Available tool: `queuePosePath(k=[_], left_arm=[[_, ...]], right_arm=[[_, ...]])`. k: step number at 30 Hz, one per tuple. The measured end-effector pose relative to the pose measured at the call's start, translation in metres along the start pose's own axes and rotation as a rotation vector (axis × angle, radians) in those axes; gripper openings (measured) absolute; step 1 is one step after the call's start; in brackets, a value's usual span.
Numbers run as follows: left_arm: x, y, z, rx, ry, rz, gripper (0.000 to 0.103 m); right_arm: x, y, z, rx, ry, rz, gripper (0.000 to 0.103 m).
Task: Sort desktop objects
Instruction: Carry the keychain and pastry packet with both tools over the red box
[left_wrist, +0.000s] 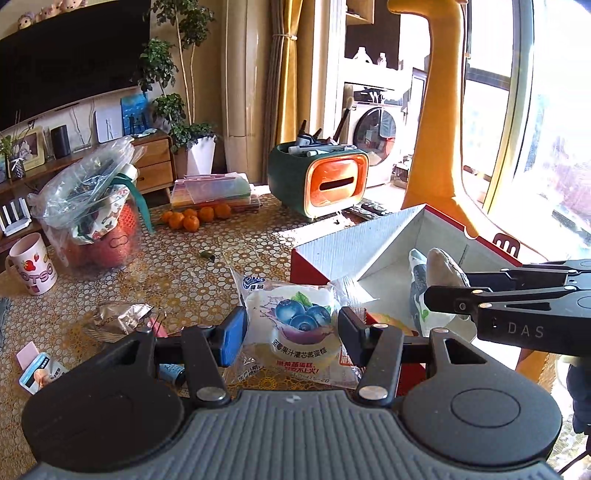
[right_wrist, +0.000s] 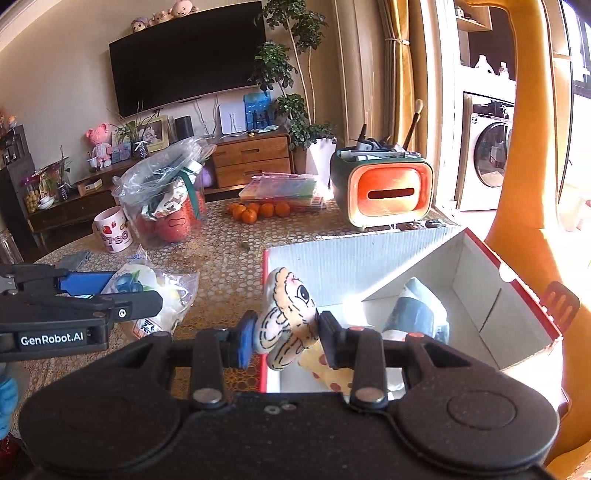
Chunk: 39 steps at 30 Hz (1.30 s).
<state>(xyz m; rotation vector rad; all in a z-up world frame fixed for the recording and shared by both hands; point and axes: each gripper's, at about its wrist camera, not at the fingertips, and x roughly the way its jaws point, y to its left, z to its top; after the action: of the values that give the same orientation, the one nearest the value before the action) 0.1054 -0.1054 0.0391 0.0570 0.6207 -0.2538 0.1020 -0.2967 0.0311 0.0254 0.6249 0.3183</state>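
While both tools carry loads, the drop-off step is in hand: the right tool (right_wrist: 286, 338) pinches a cream stuffed cartoon toy (right_wrist: 286, 314) over the red-and-white cardboard box (right_wrist: 517, 284) at the bench edge; the left tool (left_wrist: 291, 332) seemingly grips a blueberry cake packet (left_wrist: 295, 321) beside it. Next, lower and release inside.

Each black claw (left_wrist: 291, 334) (right_wrist: 286, 338) has blue pads, silver rivets, round hubs and white lettering.

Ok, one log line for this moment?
left tool: shut on blueberry cake packet | right tool: shut on plush toy, at red box
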Motion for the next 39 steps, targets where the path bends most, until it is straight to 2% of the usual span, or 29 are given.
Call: queuePosePath(k=[17, 27, 32, 39], left_arm=[[0.059, -0.073, 0.027, 0.147, 0.034, -0.062, 0.054], [0.110, -0.094, 0.040, 0.251, 0.085, -0.027, 0.054], [0.136, -0.103, 0.040, 0.315, 0.132, 0.009, 0.054], [0.161, -0.113, 0.043, 0.347, 0.207, 0.009, 0.054]], right_arm=[[0.008, -0.079, -0.005, 0.055, 0.009, -0.111, 0.035], [0.036, -0.114, -0.006, 0.083, 0.057, -0.165, 0.035], [0.050, -0.123, -0.007, 0.081, 0.090, -0.177, 0.035], [0.065, -0.129, -0.013, 0.076, 0.138, -0.190, 0.035]])
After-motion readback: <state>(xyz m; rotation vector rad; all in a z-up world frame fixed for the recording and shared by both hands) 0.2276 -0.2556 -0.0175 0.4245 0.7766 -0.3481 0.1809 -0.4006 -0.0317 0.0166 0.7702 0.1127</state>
